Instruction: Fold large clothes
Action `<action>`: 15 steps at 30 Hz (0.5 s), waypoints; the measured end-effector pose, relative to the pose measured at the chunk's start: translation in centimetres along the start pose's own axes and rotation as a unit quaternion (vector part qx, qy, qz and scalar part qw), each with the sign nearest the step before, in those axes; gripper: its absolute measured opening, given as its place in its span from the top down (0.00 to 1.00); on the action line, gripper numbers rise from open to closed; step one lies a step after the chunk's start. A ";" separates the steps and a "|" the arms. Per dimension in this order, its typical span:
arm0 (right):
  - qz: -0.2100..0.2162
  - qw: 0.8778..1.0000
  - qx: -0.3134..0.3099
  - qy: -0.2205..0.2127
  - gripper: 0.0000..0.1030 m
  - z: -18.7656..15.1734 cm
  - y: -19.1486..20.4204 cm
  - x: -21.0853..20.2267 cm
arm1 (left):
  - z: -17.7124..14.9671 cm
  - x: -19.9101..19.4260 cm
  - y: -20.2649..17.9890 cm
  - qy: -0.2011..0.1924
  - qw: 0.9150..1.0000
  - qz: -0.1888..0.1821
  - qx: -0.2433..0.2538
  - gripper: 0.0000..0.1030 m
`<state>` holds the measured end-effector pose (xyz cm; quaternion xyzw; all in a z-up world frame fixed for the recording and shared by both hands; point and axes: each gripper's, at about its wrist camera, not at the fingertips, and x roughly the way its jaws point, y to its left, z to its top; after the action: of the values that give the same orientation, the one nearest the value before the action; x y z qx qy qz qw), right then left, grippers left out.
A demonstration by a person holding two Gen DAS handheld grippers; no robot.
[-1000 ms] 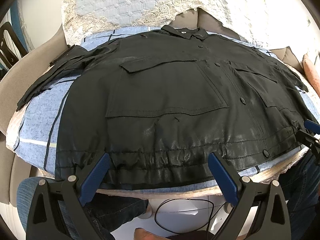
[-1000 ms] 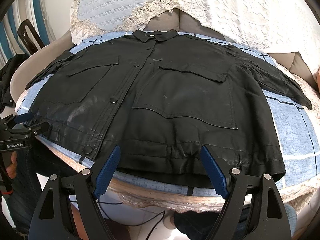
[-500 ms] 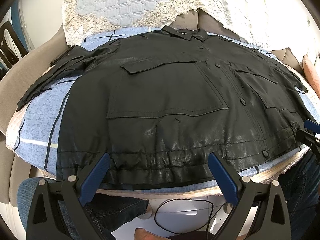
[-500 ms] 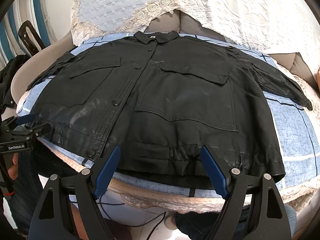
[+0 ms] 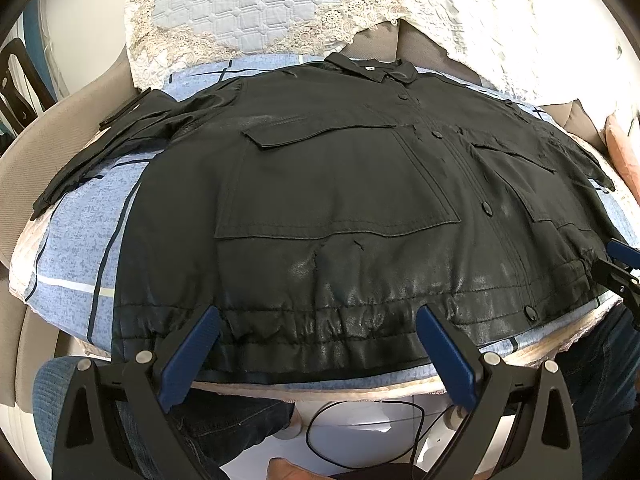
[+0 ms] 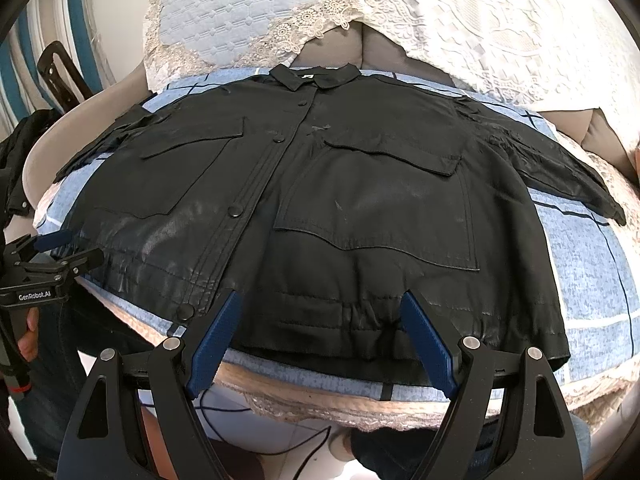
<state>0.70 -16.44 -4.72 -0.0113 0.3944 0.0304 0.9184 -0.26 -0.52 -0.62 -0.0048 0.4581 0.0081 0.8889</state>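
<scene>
A large black jacket (image 5: 340,200) lies flat, front up and buttoned, on a blue checked cover (image 5: 80,232), collar at the far side, sleeves spread out. It also shows in the right wrist view (image 6: 360,200). My left gripper (image 5: 318,316) is open and empty, hovering at the elastic hem on the jacket's left half. My right gripper (image 6: 320,300) is open and empty at the hem on the right half. Each gripper shows at the edge of the other's view, the right one (image 5: 616,268) and the left one (image 6: 60,248).
The cover lies on a beige sofa seat (image 5: 48,128) with quilted and lace cushions (image 5: 248,4) behind. A black cable (image 5: 360,420) lies on the floor below the front edge. A black chair (image 6: 60,72) stands at the left.
Both grippers have crept slightly forward toward the hem; the jacket looks a little nearer in the right wrist view. The jacket has not moved.
</scene>
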 end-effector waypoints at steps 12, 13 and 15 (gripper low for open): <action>0.000 1.000 -0.006 0.003 0.20 0.3 0.3 0.2 | 0.2 0.1 0.4 0.000 1.000 -0.005 -0.003 0.03; 0.000 1.000 -0.006 0.003 0.20 0.3 0.4 0.3 | 0.2 0.1 0.4 0.000 1.000 -0.005 -0.004 0.03; 0.000 1.000 -0.006 0.003 0.20 0.4 0.4 0.3 | 0.3 0.2 0.4 0.000 1.000 -0.005 -0.004 0.03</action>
<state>1.10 -16.02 -4.66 -0.0167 0.3967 0.0329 0.9172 0.04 -0.09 -0.59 -0.0101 0.4580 0.0057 0.8889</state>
